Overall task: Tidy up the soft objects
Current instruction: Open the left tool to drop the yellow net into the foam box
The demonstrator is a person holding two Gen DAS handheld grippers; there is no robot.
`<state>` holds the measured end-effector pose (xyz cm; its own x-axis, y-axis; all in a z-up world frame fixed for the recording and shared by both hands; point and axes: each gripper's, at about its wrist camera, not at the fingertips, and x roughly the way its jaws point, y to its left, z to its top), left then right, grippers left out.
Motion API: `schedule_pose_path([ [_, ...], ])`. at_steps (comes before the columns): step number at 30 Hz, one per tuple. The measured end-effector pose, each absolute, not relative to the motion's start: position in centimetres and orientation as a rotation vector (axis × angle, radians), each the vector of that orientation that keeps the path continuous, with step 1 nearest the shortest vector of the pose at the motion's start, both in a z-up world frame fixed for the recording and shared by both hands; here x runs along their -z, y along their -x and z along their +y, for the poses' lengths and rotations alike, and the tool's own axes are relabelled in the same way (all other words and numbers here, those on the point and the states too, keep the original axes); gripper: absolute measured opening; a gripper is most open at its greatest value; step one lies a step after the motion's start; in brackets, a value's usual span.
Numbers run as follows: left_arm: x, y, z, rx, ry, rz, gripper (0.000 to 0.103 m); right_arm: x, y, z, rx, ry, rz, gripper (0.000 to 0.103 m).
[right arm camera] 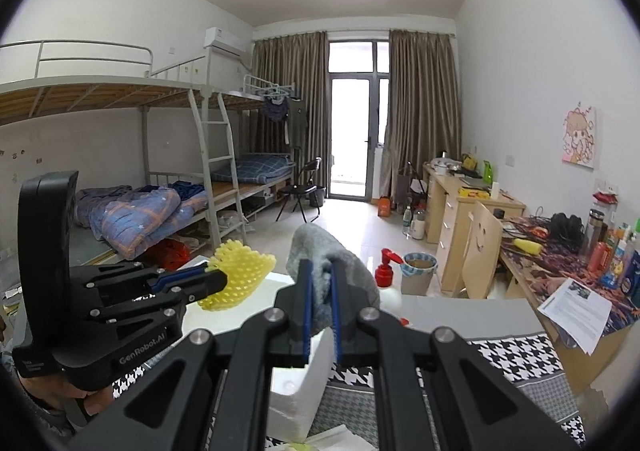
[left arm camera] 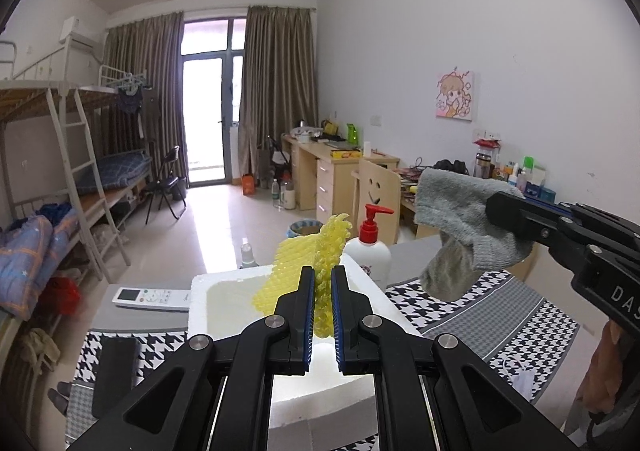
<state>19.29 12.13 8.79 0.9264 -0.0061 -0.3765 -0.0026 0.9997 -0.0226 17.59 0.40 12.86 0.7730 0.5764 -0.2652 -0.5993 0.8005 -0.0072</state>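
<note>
My left gripper (left arm camera: pixel 322 283) is shut on a yellow foam net sleeve (left arm camera: pixel 308 263) and holds it up over the white foam box (left arm camera: pixel 208 291). In the right wrist view the left gripper (right arm camera: pixel 222 279) and the yellow net (right arm camera: pixel 236 277) show at the left. My right gripper (right arm camera: pixel 320 279) is shut on a grey fuzzy sock (right arm camera: pixel 332 263), held in the air above the box's corner (right arm camera: pixel 308 383). In the left wrist view the right gripper (left arm camera: pixel 496 203) and the hanging sock (left arm camera: pixel 460 227) are at the right.
A houndstooth cloth (left arm camera: pixel 480 311) covers the table. A white remote (left arm camera: pixel 152 297) lies left of the box. A lotion pump bottle (left arm camera: pixel 370 247) stands behind the box. A black object (left arm camera: pixel 116 371) lies at the lower left. A paper sheet (right arm camera: pixel 576 311) lies right.
</note>
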Motion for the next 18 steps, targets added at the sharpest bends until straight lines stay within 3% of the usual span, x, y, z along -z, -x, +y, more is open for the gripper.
schedule_pose_path([
  [14, -7.9, -21.6, 12.1, -0.077, 0.024, 0.440, 0.011, -12.3, -18.5, 0.2, -0.632, 0.080, 0.286, 0.011],
  [16, -7.8, -21.7, 12.3, -0.083, 0.030, 0.444, 0.024, -12.3, -18.7, 0.2, -0.630, 0.079, 0.289, 0.011],
  [18, -7.8, -21.5, 12.5, -0.094, 0.036, 0.435, 0.073, -12.3, -18.8, 0.2, -0.630, 0.078, 0.289, 0.011],
])
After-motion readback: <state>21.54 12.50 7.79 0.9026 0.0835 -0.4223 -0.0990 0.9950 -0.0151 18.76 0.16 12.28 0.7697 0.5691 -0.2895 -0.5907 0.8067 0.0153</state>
